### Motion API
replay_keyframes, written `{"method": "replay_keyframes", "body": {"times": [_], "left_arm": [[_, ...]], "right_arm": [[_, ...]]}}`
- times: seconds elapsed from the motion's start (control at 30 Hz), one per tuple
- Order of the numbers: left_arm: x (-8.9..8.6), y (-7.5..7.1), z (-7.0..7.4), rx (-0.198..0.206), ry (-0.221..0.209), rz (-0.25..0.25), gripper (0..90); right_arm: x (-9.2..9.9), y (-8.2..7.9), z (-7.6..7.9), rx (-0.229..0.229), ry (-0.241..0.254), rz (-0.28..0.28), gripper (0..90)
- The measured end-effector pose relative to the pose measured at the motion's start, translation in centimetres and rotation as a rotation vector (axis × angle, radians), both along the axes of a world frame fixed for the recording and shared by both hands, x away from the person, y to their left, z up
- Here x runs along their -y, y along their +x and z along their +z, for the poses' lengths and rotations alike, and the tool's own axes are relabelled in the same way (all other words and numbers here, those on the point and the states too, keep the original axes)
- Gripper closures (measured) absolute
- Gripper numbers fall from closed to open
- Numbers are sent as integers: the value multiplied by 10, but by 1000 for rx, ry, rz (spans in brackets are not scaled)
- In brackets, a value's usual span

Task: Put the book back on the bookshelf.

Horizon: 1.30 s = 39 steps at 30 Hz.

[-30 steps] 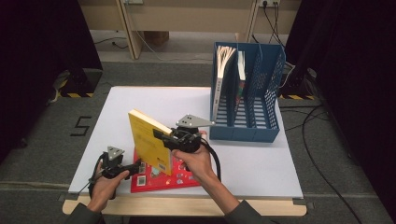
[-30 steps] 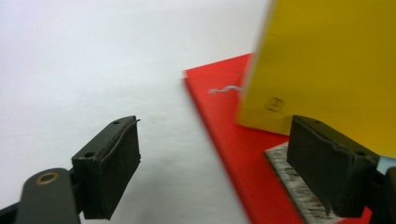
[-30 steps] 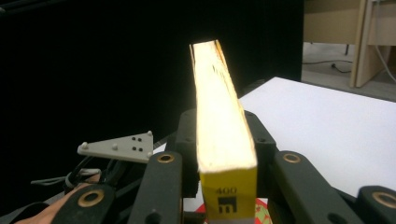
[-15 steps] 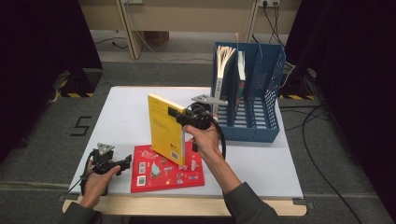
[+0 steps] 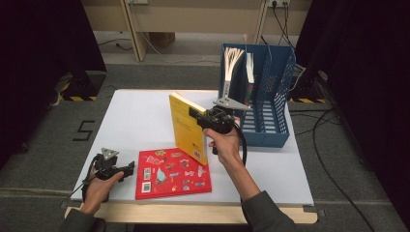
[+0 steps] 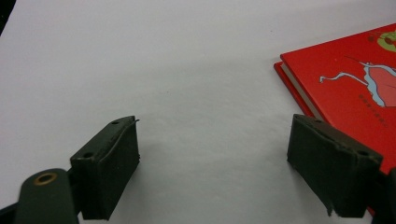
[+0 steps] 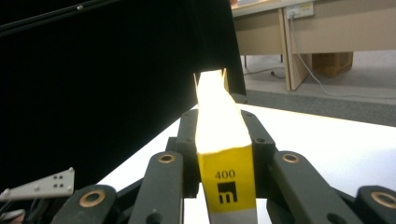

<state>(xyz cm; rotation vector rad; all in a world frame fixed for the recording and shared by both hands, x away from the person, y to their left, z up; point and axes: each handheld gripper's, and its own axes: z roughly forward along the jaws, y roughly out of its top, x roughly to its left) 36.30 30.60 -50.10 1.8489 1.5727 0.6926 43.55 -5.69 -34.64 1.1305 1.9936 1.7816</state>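
We grip the yellow book (image 5: 187, 126) upright above mid-table in our right gripper (image 5: 200, 117), jaws clamped on its edge. At two o'clock stands the blue file rack (image 5: 270, 104). Our left gripper (image 5: 126, 169) rests open and empty, the red book (image 5: 171, 173) at its three o'clock.

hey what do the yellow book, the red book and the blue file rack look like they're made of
Yellow book: paper pages in a thin card cover, likely a paperback; the pale page block shows between the covers in the right gripper view.
Red book: probably a hardback with a glossy printed board cover; the stiff covers overhang the pages in the left gripper view.
Blue file rack: apparently moulded plastic, with perforated dividers.
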Motion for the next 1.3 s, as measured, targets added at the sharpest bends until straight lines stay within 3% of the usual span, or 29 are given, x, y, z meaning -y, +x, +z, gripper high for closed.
{"method": "replay_keyframes", "body": {"times": [0.2, 0.3, 0.43, 0.57, 0.83, 0.97, 1.3], "left_arm": [[-1, 0, -1, -4, -13, 0, 151], [-1, 0, -1, -6, -12, 3, 147], [-1, 0, -1, -4, -10, 0, 147], [-1, 0, -1, -4, -8, 0, 147], [-1, 0, -1, -5, -9, 2, 147], [-1, 0, -1, -4, -10, 0, 147], [-2, 1, -1, -5, -17, -3, 144]], "right_arm": [[9, -16, -6, 21, 16, 29, 716], [15, -27, -8, 51, -13, 44, 713], [21, -33, -12, 50, -13, 57, 703], [21, -34, -13, 33, -35, 63, 699], [21, -31, -15, 22, -12, 85, 692], [19, -28, -17, 16, -35, 95, 686], [16, -23, -21, -1, -33, 96, 683]]}}
